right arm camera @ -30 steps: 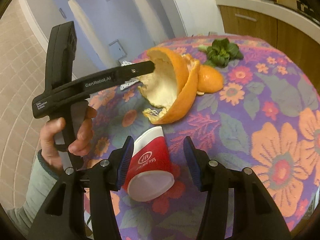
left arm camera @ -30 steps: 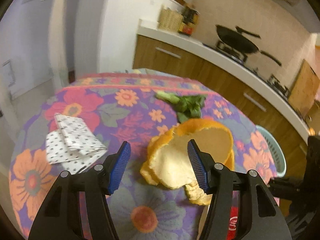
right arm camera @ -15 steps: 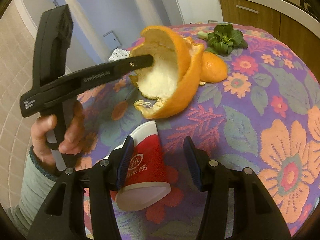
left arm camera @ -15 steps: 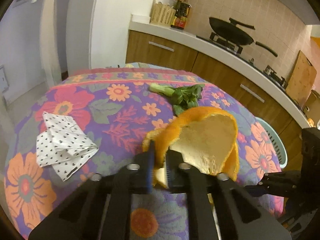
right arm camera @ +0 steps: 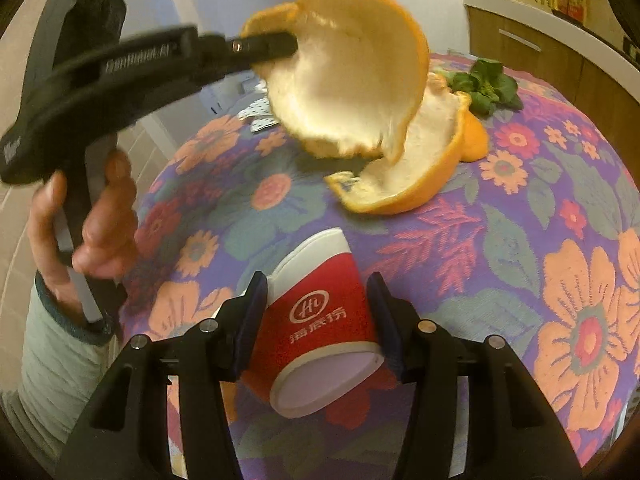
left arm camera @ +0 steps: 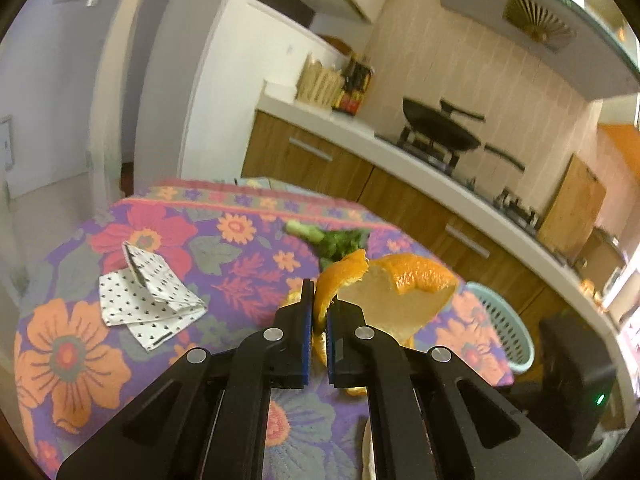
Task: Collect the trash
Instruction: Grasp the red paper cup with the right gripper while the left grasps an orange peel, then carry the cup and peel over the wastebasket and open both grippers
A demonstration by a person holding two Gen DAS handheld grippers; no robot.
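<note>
My left gripper [left arm camera: 318,312] is shut on a large orange peel [left arm camera: 394,292] and holds it above the flowered tablecloth [left arm camera: 72,356]. From the right wrist view the lifted peel [right arm camera: 352,80] hangs from the left gripper [right arm camera: 280,46], and a second peel piece [right arm camera: 416,176] lies on the cloth below it. My right gripper [right arm camera: 318,312] is open, its fingers on either side of a red and white paper cup [right arm camera: 320,332] lying on its side. A green leafy scrap [left arm camera: 340,242] and a folded dotted napkin [left arm camera: 148,300] lie on the table.
A light blue laundry-style basket [left arm camera: 504,328] stands beyond the table's right edge. A kitchen counter with a wok [left arm camera: 440,132] runs along the back. The table edge drops off at the left and near side.
My left gripper closed on the orange peel and raised it off the table. My right gripper moved closer around the paper cup and stays open.
</note>
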